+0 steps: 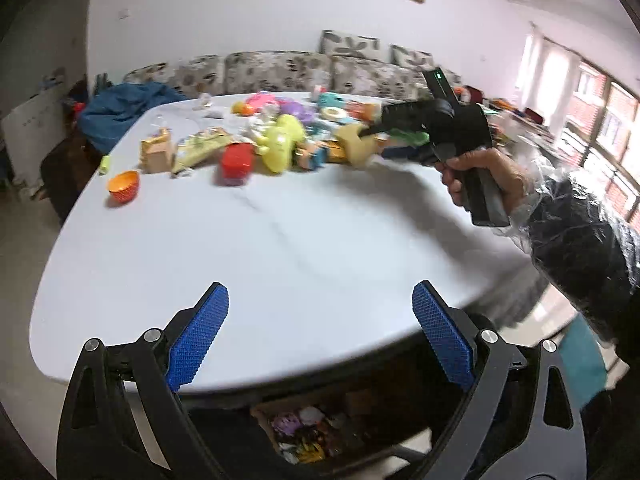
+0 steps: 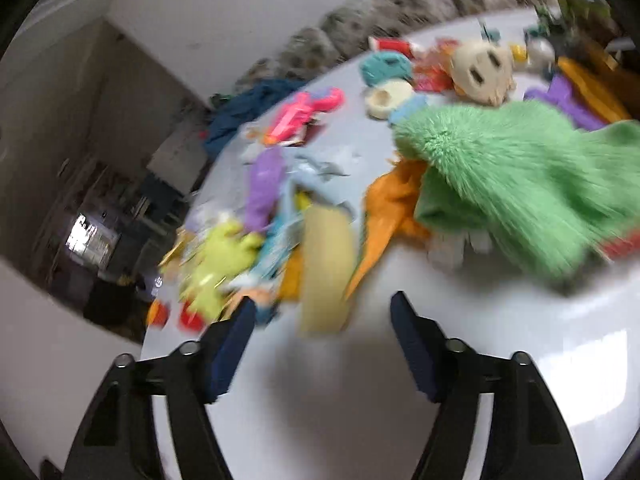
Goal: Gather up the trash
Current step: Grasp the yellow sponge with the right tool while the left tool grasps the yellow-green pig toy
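1. Left gripper: fingers spread wide, holding nothing, above the table near edge.
2. Right gripper: fingers spread, empty, just short of the beige wrapper.
3. Wrapper lies among the toy pile, its long axis pointing away from the gripper.

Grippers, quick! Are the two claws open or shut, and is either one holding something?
Left gripper: open, holding nothing, over the white table.
Right gripper: open, holding nothing, near the toy pile.

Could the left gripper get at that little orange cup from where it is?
Probably yes: the left gripper is open and empty, and only bare white table lies between it and the orange cup, which sits apart from the pile.
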Demonstrator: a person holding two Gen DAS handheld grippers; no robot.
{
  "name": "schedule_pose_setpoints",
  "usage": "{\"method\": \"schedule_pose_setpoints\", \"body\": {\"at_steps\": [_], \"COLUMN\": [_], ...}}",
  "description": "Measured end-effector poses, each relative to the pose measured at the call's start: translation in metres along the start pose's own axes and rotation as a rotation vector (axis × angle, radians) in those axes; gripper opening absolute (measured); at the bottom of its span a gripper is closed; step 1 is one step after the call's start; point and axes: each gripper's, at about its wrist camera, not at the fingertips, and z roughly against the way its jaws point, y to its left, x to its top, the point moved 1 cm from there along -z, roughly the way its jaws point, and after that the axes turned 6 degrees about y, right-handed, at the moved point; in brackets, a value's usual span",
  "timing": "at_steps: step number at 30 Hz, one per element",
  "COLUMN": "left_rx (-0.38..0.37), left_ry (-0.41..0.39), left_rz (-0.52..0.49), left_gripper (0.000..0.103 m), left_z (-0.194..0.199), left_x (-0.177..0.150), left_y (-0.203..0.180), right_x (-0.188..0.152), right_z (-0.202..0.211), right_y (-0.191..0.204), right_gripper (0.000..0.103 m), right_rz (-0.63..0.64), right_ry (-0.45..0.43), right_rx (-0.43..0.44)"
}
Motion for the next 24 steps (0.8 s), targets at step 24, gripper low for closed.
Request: {"method": "schedule_pose_setpoints", "body": {"at_steps": [24], "left_rx": [0.08], "left_ry": [0.156], "left_rz": [0.068], "left_gripper": [0.06], "left_z": [-0.206], "left_x": [0.184], "left_y": [0.038], "right_x": [-0.16], "right_z": [0.127], "right_y": [-0.015], "right_gripper": [0.022], "right_rz": [0.136], "right_ry": [-0.099], "right_rx": [0.091]}}
